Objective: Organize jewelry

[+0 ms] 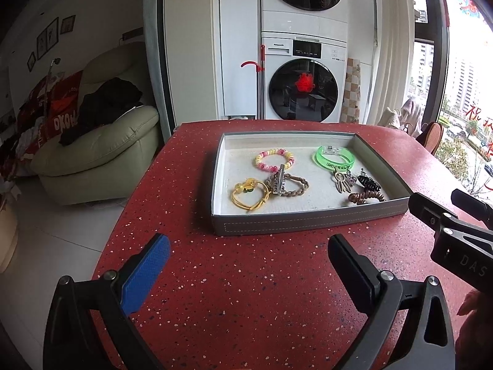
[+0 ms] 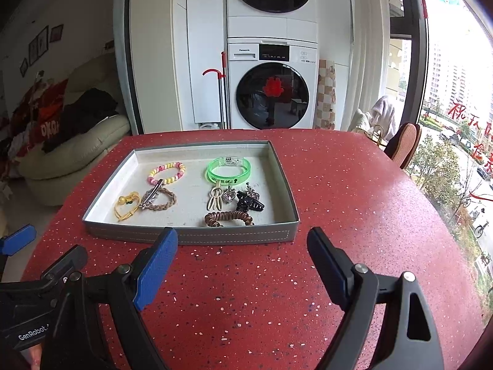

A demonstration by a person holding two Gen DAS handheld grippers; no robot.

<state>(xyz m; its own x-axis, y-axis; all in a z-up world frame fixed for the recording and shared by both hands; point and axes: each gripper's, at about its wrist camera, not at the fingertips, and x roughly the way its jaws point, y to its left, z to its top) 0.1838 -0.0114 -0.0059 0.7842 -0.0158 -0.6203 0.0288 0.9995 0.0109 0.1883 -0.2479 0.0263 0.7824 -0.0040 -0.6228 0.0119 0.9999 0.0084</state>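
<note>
I see my left gripper (image 1: 248, 259) spread wide over the red speckled table (image 1: 246, 308), grasping nothing; "GenRobot" is printed on its body in the right wrist view; in the grey stitched rectangular tray (image 2: 191, 236) lie, from the left, a yellow cord bracelet (image 2: 125, 206), a pink-and-yellow beaded bracelet (image 2: 166, 172), a braided brown band (image 2: 163, 199) under a silver clip (image 2: 151, 195), a green translucent wristband (image 2: 228, 171) with unreadable black print, and a brown coil hair tie (image 2: 228, 218); my right gripper (image 2: 242, 254) is likewise released and empty; behind, the white washer (image 2: 272, 88) reads "Panasonic".
</note>
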